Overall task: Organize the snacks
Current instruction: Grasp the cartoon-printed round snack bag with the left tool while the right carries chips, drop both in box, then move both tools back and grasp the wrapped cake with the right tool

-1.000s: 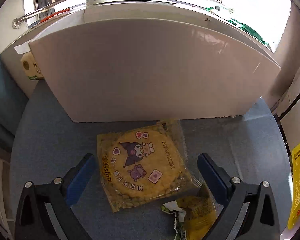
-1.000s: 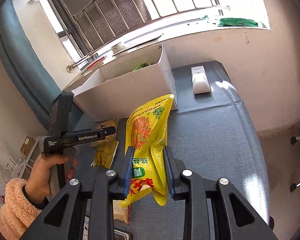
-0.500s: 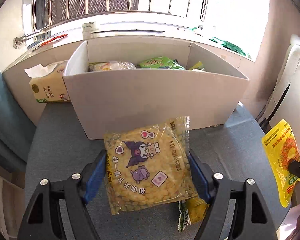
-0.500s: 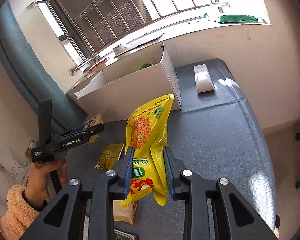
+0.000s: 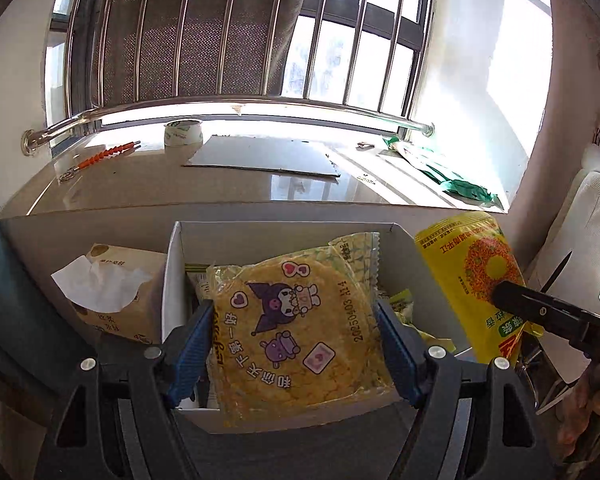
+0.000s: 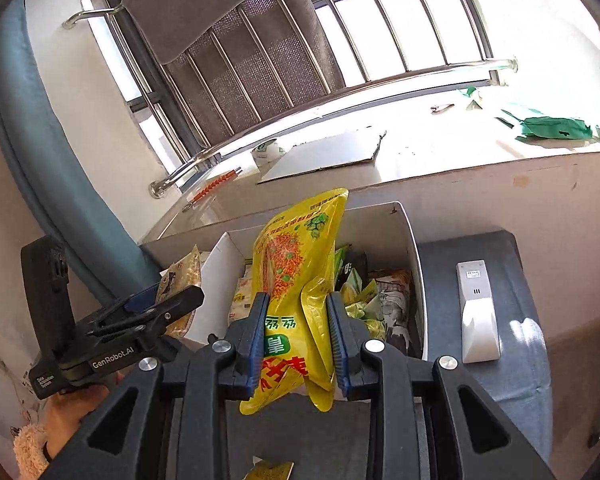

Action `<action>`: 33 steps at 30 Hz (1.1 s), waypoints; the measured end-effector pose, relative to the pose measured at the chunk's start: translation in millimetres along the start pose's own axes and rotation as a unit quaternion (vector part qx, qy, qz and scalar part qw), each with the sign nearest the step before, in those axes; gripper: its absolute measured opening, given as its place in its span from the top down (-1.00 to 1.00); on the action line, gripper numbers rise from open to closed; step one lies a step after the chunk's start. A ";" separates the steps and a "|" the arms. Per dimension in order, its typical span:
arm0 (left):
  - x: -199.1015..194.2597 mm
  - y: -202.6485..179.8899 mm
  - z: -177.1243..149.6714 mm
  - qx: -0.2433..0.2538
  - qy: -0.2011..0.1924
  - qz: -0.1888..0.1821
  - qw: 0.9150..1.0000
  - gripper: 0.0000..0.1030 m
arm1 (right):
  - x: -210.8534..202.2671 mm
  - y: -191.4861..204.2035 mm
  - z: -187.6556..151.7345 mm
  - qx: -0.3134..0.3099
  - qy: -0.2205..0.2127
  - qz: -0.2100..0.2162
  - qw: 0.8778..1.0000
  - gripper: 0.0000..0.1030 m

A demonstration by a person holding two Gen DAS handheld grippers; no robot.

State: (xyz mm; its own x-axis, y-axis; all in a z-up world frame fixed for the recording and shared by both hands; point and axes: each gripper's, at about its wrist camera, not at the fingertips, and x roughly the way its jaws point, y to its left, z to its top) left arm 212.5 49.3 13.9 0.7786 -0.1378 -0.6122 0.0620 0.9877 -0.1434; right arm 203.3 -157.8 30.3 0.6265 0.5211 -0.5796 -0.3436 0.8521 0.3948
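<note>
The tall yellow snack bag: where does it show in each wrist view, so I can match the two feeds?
Left wrist view: the tall yellow snack bag is at the right edge, pinched by the right hand-held gripper, beside the white box.
Right wrist view: the bag is at centre, upright between the blue pads, in front of the box.
Shared landmark: the tape roll on the sill.
</note>
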 end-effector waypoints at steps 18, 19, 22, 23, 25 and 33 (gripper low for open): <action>-26.2 4.6 -36.0 0.026 0.007 0.002 1.000 -1.00 | 11.6 15.1 -13.3 -0.057 0.024 -0.038 0.997 -1.00; -33.0 2.2 -43.6 0.032 0.007 -0.003 0.999 -1.00 | 6.9 16.4 -19.2 -0.058 0.029 -0.029 0.997 -1.00; -55.8 -5.3 -71.8 0.044 0.000 0.014 0.999 -1.00 | -9.5 18.7 -39.7 -0.056 0.037 -0.013 0.998 -1.00; -64.2 -9.3 -83.1 0.053 -0.004 0.021 0.998 -1.00 | -15.5 18.5 -48.8 -0.057 0.039 -0.008 0.998 -1.00; -77.7 -13.4 -105.5 0.053 -0.003 0.030 0.998 -1.00 | -25.9 18.7 -67.0 -0.060 0.045 -0.007 0.997 -1.00; -112.6 -13.8 -185.9 -0.002 0.024 0.029 0.999 -1.00 | -61.8 3.4 -146.9 -0.024 0.071 -0.015 0.997 -1.00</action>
State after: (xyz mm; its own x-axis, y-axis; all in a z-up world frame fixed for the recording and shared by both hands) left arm 7.9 37.5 -59.7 0.7494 -0.0831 -0.6569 0.0139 0.9938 -0.1099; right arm 60.6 -180.0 -37.2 0.5321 0.4945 -0.6873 -0.3621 0.8666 0.3433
